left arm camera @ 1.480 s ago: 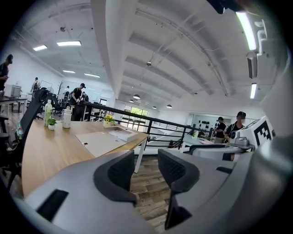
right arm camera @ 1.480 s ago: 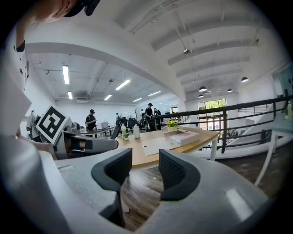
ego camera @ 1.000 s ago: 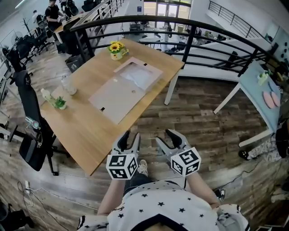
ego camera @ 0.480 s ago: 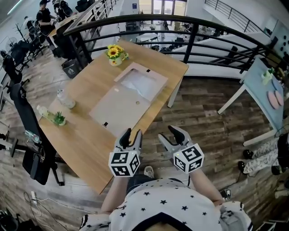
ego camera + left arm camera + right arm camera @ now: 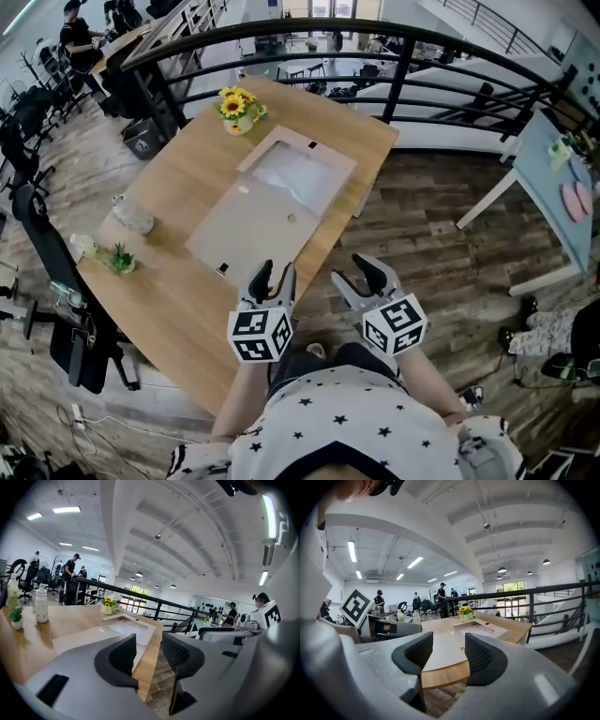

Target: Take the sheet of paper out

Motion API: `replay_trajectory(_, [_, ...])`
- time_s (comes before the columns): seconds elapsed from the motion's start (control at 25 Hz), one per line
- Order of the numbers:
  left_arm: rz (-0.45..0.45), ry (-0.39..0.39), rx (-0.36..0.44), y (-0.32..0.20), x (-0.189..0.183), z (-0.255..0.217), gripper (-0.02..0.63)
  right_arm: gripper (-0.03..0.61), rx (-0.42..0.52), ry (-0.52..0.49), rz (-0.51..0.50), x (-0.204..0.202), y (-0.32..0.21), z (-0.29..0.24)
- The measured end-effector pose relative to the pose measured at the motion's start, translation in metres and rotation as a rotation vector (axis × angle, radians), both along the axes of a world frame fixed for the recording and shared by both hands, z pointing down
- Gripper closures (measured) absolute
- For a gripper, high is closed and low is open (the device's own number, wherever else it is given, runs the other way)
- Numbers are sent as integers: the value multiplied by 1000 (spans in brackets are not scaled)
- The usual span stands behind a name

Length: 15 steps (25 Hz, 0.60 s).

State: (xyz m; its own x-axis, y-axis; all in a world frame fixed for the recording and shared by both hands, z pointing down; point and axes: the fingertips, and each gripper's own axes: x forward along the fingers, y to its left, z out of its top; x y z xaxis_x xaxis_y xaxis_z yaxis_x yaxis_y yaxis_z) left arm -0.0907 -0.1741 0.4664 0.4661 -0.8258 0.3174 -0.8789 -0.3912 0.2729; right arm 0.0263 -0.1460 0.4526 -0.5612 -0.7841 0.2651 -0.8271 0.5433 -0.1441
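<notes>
A flat cardboard box (image 5: 255,223) lies open on the wooden table (image 5: 178,291). Its shallow tray half holds a white sheet of paper (image 5: 302,172), which also appears as the paper (image 5: 125,626) in the left gripper view and the paper (image 5: 474,629) in the right gripper view. My left gripper (image 5: 276,274) hovers at the table's near edge, just short of the box, open and holding nothing. My right gripper (image 5: 356,274) hangs beside it over the floor, off the table's corner, also open. Both grippers show nothing between their jaws: left gripper (image 5: 149,653), right gripper (image 5: 448,654).
A pot of sunflowers (image 5: 236,105) stands at the table's far end. A clear bottle (image 5: 131,216) and a small green plant (image 5: 117,258) sit near the left edge. A black railing (image 5: 403,66) runs behind the table, and an office chair (image 5: 47,253) stands at the left.
The person has stepped a little closer to the table. Both grippers now sit nearer its front edge and have stayed open.
</notes>
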Motion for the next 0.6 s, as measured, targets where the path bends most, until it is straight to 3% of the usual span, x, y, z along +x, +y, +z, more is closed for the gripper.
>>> replay_trajectory(0.32, [-19,-13,-3,-38,3,8,460,382,-13,3,23,10,-20,9])
replay_trajectory(0.6, [-54,-31,-25,-89,10,15,460,382,-16,-22,-7,13,-74,10])
